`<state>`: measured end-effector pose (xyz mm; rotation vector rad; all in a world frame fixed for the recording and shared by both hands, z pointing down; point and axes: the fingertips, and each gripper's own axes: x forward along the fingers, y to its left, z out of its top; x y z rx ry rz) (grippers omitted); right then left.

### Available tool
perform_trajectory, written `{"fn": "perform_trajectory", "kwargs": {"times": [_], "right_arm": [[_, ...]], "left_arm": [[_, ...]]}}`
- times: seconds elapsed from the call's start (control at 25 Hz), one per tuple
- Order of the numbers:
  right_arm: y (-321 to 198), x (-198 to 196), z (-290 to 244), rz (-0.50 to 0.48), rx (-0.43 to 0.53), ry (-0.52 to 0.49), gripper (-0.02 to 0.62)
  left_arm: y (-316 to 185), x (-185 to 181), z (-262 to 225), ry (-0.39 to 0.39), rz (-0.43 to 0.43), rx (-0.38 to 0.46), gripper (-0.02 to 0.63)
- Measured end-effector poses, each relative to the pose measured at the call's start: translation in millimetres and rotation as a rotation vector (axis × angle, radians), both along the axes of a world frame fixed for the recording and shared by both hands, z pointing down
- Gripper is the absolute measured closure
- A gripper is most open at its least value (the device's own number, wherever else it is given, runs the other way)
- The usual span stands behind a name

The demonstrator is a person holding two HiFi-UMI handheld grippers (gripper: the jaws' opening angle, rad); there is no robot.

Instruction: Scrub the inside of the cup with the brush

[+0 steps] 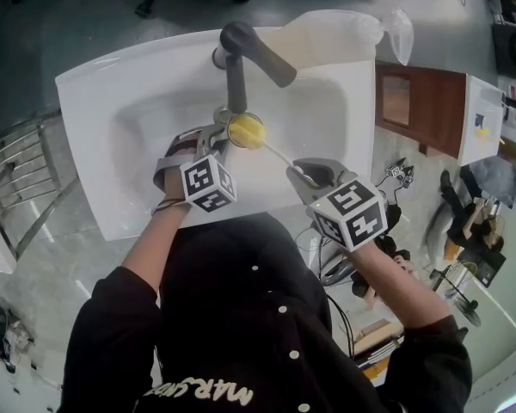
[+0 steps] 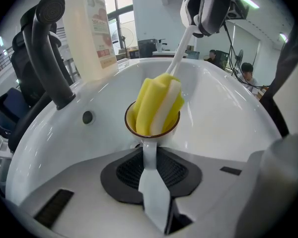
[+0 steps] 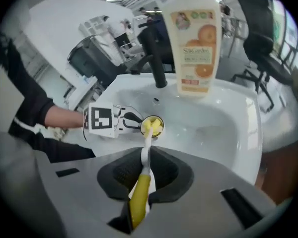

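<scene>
Left gripper view, nearest: fingers of left gripper (image 2: 150,162) closed narrow on the white handle of the cup (image 2: 152,128), held over the sink (image 2: 223,113). Inside the cup, yellow-and-white sponge head of the brush (image 2: 160,103), partly above the rim. Right gripper view: fingers of right gripper (image 3: 140,182) clamped on the yellow brush handle, white stem reaching forward to the cup. Head view: both grippers above the basin, near its front edge. Farther back, dark faucet (image 1: 241,54), then soap bottle (image 1: 335,37) on the rear rim of the sink.
</scene>
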<state>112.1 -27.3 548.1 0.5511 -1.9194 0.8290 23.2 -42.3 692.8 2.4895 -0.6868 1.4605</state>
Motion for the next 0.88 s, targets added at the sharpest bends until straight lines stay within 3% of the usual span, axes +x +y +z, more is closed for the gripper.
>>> {"fn": "perform_trajectory", "kwargs": {"times": [0.12, 0.28, 0.44, 0.56, 0.68, 0.76, 0.88], "right_arm": [[-4.8, 3.1, -10.1, -0.299, 0.179, 0.096, 0.548], [-14.3, -3.9, -19.4, -0.807, 0.427, 0.269, 0.549], [-17.1, -16.8, -16.0, -1.239, 0.586, 0.394, 0.549], [-19.5, -32.6, -10.5, -1.423, 0.686, 0.425, 0.549], [-19.4, -35.2, 1.4, -1.592, 0.711, 0.472, 0.549], [-17.9, -36.1, 9.4, -1.654, 0.703, 0.488, 0.549], [-16.7, -38.0, 19.6, -1.665, 0.683, 0.495, 0.549]], "left_arm": [[0.3, 0.6, -0.6, 0.002, 0.007, -0.002, 0.514], [-1.2, 0.7, 0.0, -0.002, 0.021, 0.0, 0.514], [-1.6, 1.2, -0.3, -0.004, 0.029, 0.0, 0.514], [-1.6, 1.4, -0.7, -0.007, 0.029, 0.0, 0.514], [-2.1, 1.4, -0.9, -0.006, 0.025, -0.001, 0.514], [-1.8, 1.2, -1.2, -0.005, 0.022, -0.004, 0.514], [-1.8, 1.4, -1.5, -0.002, 0.016, -0.008, 0.514]]}}
